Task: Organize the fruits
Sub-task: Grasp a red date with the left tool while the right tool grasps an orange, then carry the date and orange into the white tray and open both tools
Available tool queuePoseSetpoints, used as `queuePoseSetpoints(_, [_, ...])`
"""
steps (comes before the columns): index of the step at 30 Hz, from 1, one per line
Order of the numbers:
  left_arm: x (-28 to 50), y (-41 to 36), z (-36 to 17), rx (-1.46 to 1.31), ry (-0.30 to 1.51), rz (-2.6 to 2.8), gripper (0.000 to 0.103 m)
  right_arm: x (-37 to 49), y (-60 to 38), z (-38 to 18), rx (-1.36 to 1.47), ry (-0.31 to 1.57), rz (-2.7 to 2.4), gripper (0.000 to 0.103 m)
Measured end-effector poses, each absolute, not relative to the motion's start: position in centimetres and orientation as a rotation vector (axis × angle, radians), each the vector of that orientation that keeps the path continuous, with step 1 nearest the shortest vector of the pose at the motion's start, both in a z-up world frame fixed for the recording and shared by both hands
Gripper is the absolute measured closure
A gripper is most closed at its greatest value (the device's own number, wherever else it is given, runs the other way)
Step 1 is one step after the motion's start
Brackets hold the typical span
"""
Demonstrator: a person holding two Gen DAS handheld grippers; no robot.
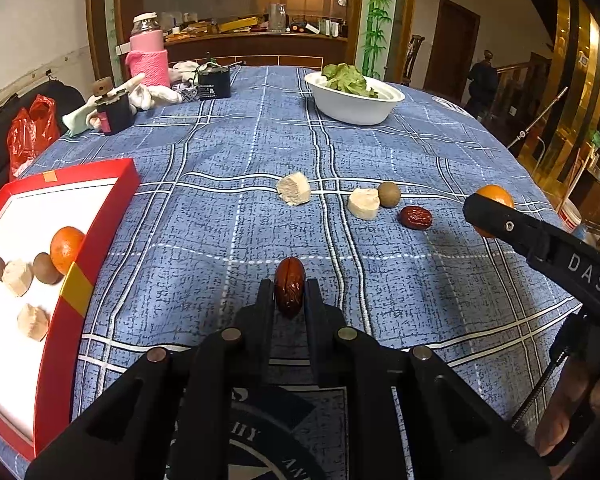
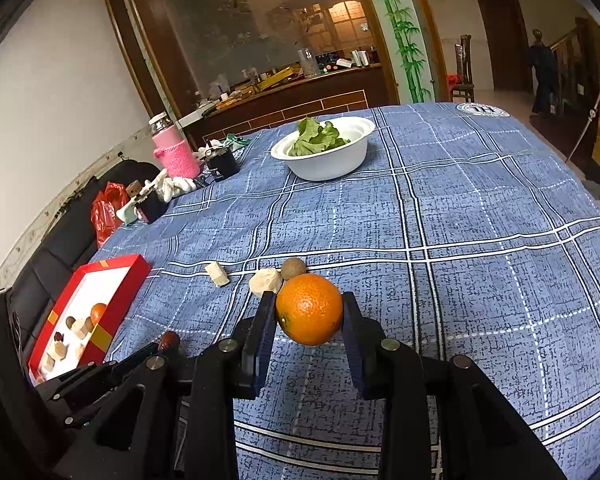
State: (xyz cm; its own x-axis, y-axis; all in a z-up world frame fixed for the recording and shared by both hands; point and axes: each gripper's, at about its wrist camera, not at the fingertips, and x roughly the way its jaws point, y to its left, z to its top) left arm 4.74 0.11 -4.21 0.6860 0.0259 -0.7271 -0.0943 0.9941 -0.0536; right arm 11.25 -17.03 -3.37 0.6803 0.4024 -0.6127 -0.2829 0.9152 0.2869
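My left gripper (image 1: pixel 289 294) is shut on a red date (image 1: pixel 289 290), held just above the blue cloth. My right gripper (image 2: pixel 309 310) is shut on an orange (image 2: pixel 309 309); that orange also shows in the left wrist view (image 1: pixel 496 195) at the far right. A red tray (image 1: pixel 80 280) with a white floor lies at the left and holds an orange (image 1: pixel 66 249), brown round fruits and pale chunks. On the cloth lie two pale chunks (image 1: pixel 294 189), (image 1: pixel 363 203), a brown round fruit (image 1: pixel 389 194) and a second red date (image 1: pixel 416 218).
A white bowl of green leaves (image 1: pixel 354 100) stands at the back of the table. A pink bottle (image 1: pixel 148 54), a black can (image 1: pixel 214 82), white gloves (image 1: pixel 152 94) and a small black box (image 1: pixel 114 114) crowd the far left. A red bag (image 1: pixel 32 132) sits off the table's left edge.
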Motion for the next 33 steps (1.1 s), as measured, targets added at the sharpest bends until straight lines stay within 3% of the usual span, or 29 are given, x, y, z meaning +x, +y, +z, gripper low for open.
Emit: queuePoseSetpoints(33, [3.8, 1.1, -3.7, -0.136, 0.752, 0.127, 0.091, 10.7, -14.9, -3.8, 0.031, 0.708, 0.355, 0.070])
